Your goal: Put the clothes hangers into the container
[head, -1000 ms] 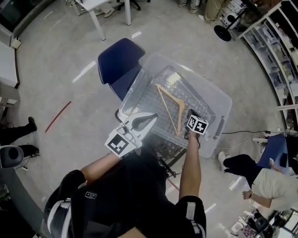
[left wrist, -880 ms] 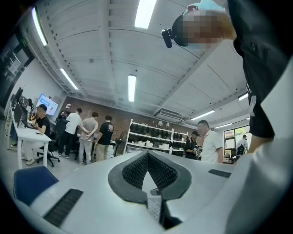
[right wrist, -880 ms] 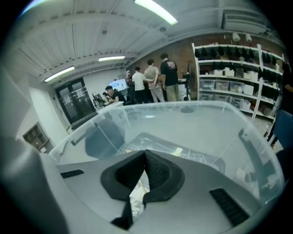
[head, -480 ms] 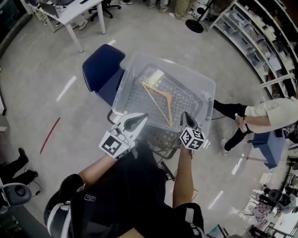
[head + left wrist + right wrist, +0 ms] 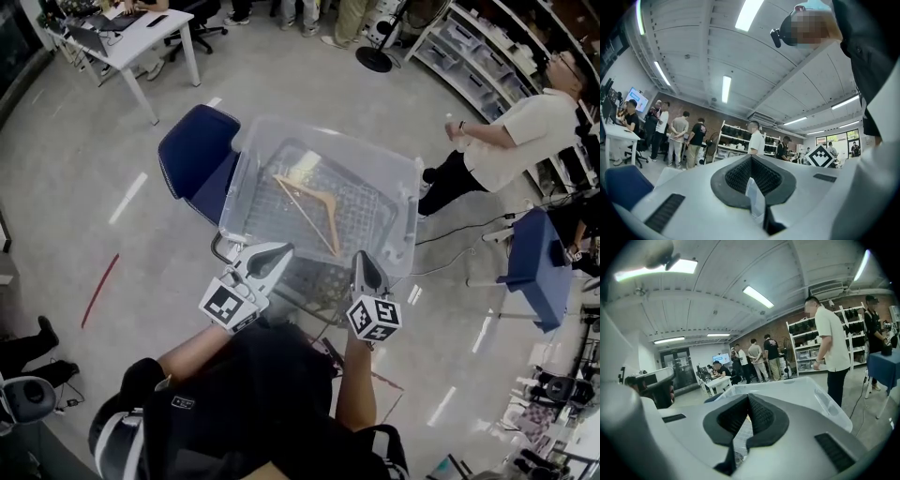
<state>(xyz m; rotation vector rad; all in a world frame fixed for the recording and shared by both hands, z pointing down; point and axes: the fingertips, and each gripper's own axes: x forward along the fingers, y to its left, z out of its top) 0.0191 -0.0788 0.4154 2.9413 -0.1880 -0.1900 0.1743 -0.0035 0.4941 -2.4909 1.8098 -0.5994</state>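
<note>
Head view, looking steeply down. A clear plastic container (image 5: 323,131) sits straight ahead at 12 o'clock, resting on a wire-mesh cart. One wooden clothes hanger (image 5: 305,216) lies flat on the container's bottom, its long bar running from 10 o'clock down to 5 o'clock.

I hold both tools just short of the container's near rim, above it and touching neither the rim nor the hanger. The left tool (image 5: 281,250) is at the near left corner and points toward 1 o'clock. Its jaws are pressed together with nothing between them, and the left gripper view shows the ribbed pads (image 5: 740,173) meeting at the tip. The right tool (image 5: 361,256) is at the near right corner and points toward 12 o'clock. Its jaws are likewise pressed together and empty. In the right gripper view the container's pale rim (image 5: 820,399) curves just beyond them.

A blue chair (image 5: 192,150) stands against the container's left side, at 10 o'clock. A person in a pale shirt (image 5: 525,122) stands well apart at 2 o'clock, and a white desk (image 5: 122,42) sits far off at 11 o'clock.
</note>
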